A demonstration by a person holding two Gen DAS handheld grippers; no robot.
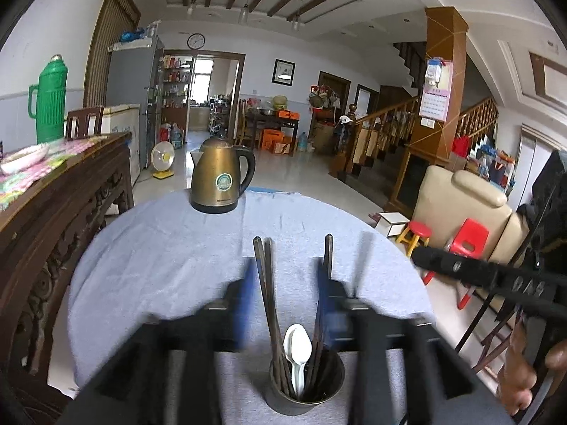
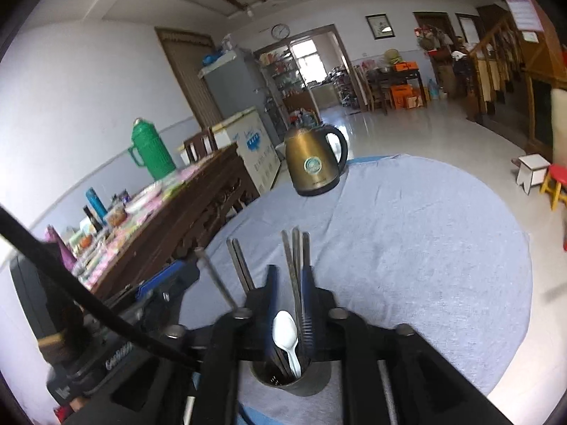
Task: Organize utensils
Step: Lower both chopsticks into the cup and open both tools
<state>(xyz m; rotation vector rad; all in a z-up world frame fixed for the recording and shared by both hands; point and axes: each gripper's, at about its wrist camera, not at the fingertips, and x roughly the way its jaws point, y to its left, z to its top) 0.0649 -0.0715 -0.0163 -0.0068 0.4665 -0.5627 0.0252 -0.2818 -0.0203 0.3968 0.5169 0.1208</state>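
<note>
Chopsticks (image 1: 265, 294) and a white plastic spoon (image 1: 297, 350) are seen standing in a dark cup (image 1: 306, 386) on the cloth-covered bench (image 1: 159, 248), close beneath both cameras. Going from left to right, the left hand-held gripper (image 1: 283, 290) is spread wide around the cup's contents, its blurred blue pads apart and nothing pinched between them. The right hand-held gripper (image 2: 288, 294) is closed on a bundle of chopsticks (image 2: 296, 262) above the cup (image 2: 290, 379), its pads pressed against their shafts.

The chopsticks are judged light, stiff and smooth, so a slip or a twist is likely if they are gripped near an end; a hold at mid-shaft, with the bundle kept parallel, is advised. The spoon is judged very light and slightly flexible, best taken by its handle, which is buried in the cup. The cup could be tipped if sticks are dragged sideways.

The bench is covered by a pale blue cloth, soft and faintly creased. A brass-coloured kettle (image 1: 221, 180) is set at its far edge. A carved sideboard (image 1: 60, 191) with a green flask (image 1: 51, 99) is seen at left, a tiled floor and staircase beyond.
</note>
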